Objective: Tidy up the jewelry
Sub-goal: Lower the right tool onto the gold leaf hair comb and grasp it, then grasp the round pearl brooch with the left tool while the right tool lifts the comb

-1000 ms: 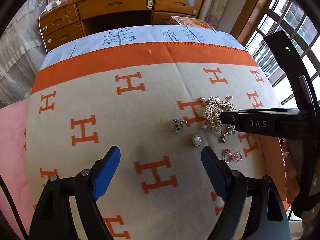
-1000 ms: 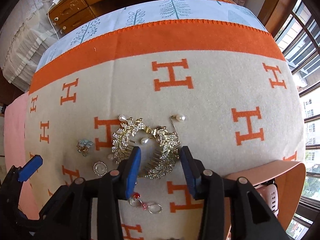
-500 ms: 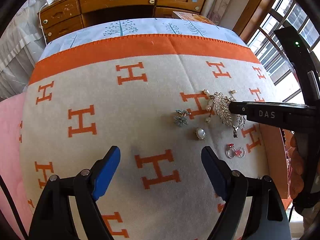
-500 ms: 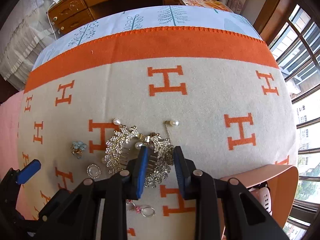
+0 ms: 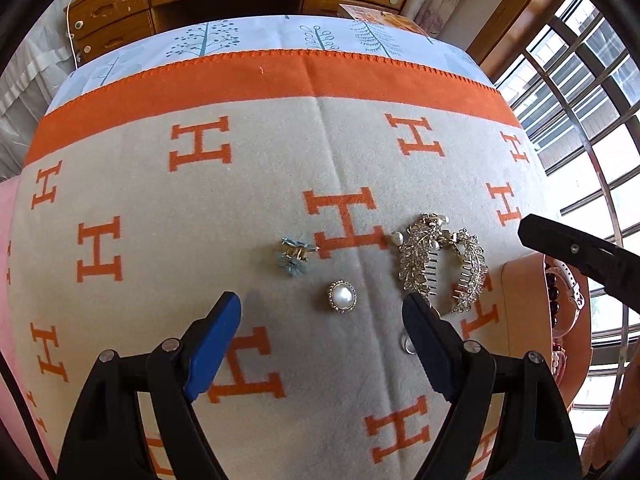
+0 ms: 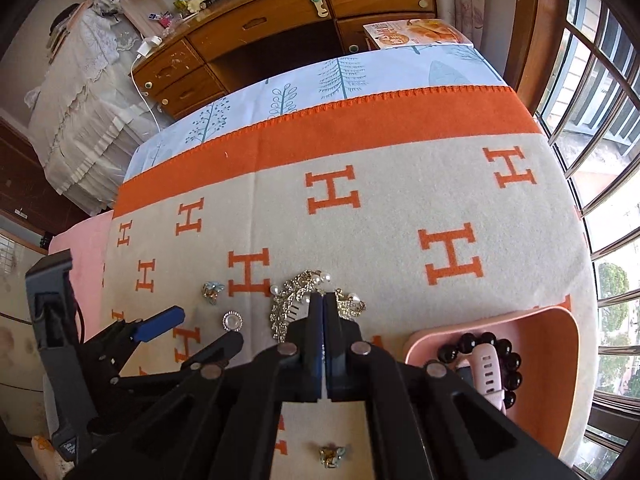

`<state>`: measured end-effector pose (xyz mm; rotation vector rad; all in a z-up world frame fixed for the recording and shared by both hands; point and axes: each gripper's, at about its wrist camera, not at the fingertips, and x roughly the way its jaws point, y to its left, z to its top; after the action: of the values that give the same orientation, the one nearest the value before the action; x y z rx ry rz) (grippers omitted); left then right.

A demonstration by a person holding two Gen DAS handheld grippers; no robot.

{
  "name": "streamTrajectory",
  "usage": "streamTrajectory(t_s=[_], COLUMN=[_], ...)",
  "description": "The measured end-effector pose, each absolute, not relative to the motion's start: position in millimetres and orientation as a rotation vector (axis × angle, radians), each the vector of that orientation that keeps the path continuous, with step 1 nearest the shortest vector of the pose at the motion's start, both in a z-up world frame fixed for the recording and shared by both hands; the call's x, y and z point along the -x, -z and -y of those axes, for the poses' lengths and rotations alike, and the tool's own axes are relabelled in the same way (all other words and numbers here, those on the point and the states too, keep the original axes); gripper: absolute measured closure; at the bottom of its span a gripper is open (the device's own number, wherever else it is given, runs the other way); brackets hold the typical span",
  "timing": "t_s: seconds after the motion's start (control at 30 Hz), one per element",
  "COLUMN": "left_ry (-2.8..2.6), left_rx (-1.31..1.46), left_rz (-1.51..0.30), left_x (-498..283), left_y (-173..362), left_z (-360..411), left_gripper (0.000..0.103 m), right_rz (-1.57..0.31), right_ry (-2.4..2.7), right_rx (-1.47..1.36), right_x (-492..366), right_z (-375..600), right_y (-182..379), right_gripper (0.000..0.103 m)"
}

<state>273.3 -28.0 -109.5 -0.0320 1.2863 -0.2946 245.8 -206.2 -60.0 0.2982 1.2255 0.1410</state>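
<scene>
A gold leaf-shaped hair comb (image 5: 442, 266) with pearls lies on the beige blanket with orange H marks (image 5: 200, 208). In the right wrist view my right gripper (image 6: 323, 300) is shut on the comb (image 6: 288, 306), which looks slightly lifted. My left gripper (image 5: 322, 314) is open and empty above a pearl brooch (image 5: 342, 297), also seen in the right wrist view (image 6: 232, 321). A blue flower brooch (image 5: 294, 257) lies further left. A pink tray (image 6: 552, 344) holds a black bead bracelet (image 6: 480, 342) and a pink watch (image 6: 486, 376).
A small gold brooch (image 6: 332, 455) lies under my right gripper. A silver ring (image 5: 408, 345) peeks beside my left right-hand finger. A wooden desk (image 6: 280, 28) stands beyond the bed, windows (image 6: 600, 100) to the right.
My right gripper has closed on the hair comb and pulled back and up. My left gripper has moved right, closer to the pearl brooch.
</scene>
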Motion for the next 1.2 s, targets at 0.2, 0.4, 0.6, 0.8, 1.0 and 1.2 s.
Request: streamTrajectory(t_s=[0.2,0.4,0.6,0.8,1.0,1.2], left_ry=[0.251,0.185,0.19,0.208,0.232,0.253], left_rx=[0.007,-0.063,-0.107,-0.047,0.027,0.077], left_rz=[-1.317,-1.302,-1.294,-1.296,-1.286,-1.275], left_x=[-280,-281,-279,-274,-253,-236], left_y=[120,123,117,113,107,103], left_z=[44,51,56,49,12,-17], left_gripper=[0.022,0.032,0.087,0.087,0.087,0.087], right_rz=[-1.226,-1.244,-1.279,-1.313,-1.367,-1.404], right_ry=[-0.194,-0.197,-0.182,-0.115,-0.025,0.082], right_rx=[-0.329,-0.332,-0.336,-0.407,-0.432,-0.395], right_x=[-237,-236,-237,-242,-250,-262], right_z=[206,203,203,209,208,197], right_y=[58,63,70,79,94,108], right_gripper=[0.103,0.102,0.1,0.065,0.065,0.066])
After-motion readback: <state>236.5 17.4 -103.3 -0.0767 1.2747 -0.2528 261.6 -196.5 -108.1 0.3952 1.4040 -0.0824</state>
